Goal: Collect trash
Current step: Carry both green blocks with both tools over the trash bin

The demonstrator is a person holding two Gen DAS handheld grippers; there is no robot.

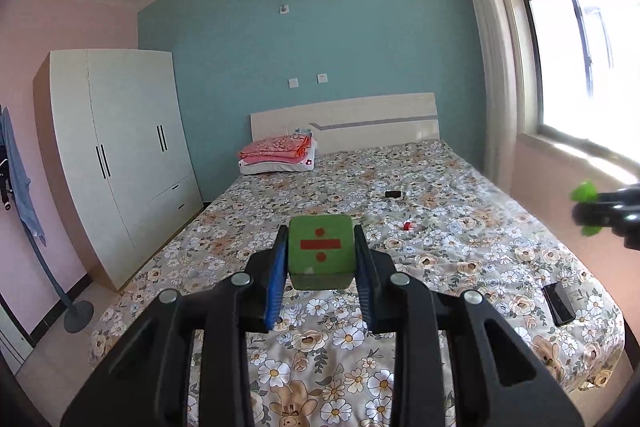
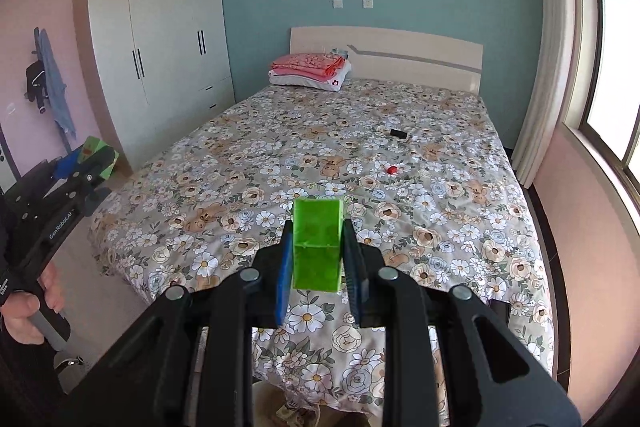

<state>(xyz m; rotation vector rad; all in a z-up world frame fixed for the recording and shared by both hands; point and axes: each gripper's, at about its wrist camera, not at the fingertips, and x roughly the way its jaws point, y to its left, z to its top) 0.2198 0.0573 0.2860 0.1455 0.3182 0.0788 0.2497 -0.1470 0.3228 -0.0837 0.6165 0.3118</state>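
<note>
My left gripper [image 1: 321, 253] is shut on a green foam cube [image 1: 321, 251] with a red division sign, held above the foot of the bed. It also shows at the left of the right wrist view [image 2: 86, 157]. My right gripper [image 2: 316, 247] is shut on a bright green plastic piece [image 2: 317, 245] above the bed's foot; it shows blurred at the right edge of the left wrist view [image 1: 592, 207]. A small red item [image 1: 407, 225] [image 2: 392, 169] and a small black item [image 1: 393, 193] [image 2: 398, 133] lie on the floral bedspread [image 1: 460, 227] [image 2: 260, 155].
A black phone [image 1: 559, 303] lies near the bed's right edge. Folded pink blankets on a pillow [image 2: 308, 67] sit by the headboard. A white wardrobe [image 2: 160, 59] stands left of the bed, a coat stand [image 1: 24, 211] further left. A window [image 1: 580, 59] is on the right wall.
</note>
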